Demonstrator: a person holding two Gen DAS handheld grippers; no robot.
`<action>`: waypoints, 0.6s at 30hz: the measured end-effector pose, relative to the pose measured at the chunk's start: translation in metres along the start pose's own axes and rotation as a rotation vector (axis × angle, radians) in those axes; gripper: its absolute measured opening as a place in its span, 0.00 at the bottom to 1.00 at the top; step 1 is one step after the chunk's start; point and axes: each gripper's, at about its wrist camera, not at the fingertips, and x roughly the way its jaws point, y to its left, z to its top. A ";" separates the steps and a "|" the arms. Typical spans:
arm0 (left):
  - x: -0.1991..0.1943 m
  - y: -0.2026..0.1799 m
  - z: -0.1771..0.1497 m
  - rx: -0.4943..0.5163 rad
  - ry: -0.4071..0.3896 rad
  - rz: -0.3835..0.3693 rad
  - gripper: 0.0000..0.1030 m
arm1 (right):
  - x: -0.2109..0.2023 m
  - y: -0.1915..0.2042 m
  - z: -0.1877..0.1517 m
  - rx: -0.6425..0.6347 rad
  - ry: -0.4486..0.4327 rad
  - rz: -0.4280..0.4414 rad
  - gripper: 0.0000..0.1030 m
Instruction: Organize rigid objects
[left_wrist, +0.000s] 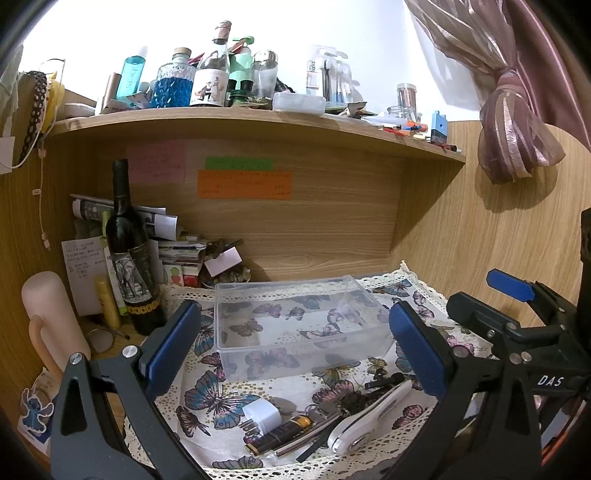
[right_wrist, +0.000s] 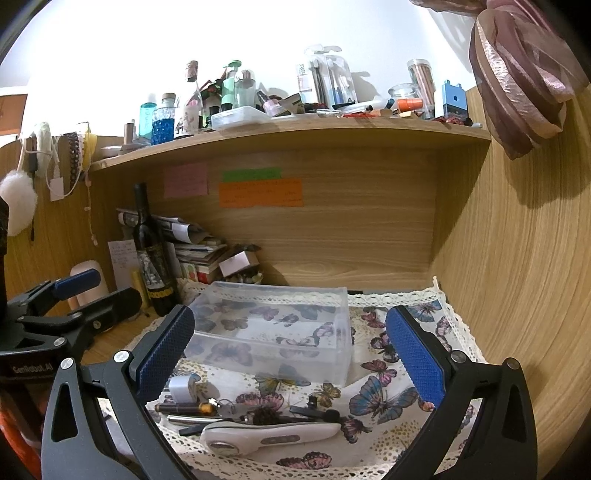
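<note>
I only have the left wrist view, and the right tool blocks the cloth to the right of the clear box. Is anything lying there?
Observer: No. In the right wrist view, the cloth right of the clear box shows only its butterfly print.
Operator: Is the right tool holding anything?
Observer: No, it is open, with nothing between its pads.
Operator: Anything hanging on the left wall outside my frame?
Observer: A white fluffy pompom hangs there.
</note>
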 end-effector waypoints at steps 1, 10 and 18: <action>0.000 0.000 0.000 0.001 -0.002 0.001 1.00 | 0.000 0.000 0.000 -0.001 -0.001 0.000 1.00; -0.002 -0.001 -0.001 0.011 -0.008 -0.010 1.00 | 0.000 0.001 0.001 -0.001 -0.002 0.002 1.00; 0.002 0.002 -0.002 0.008 0.005 -0.005 1.00 | 0.007 -0.001 -0.001 0.007 0.017 0.010 1.00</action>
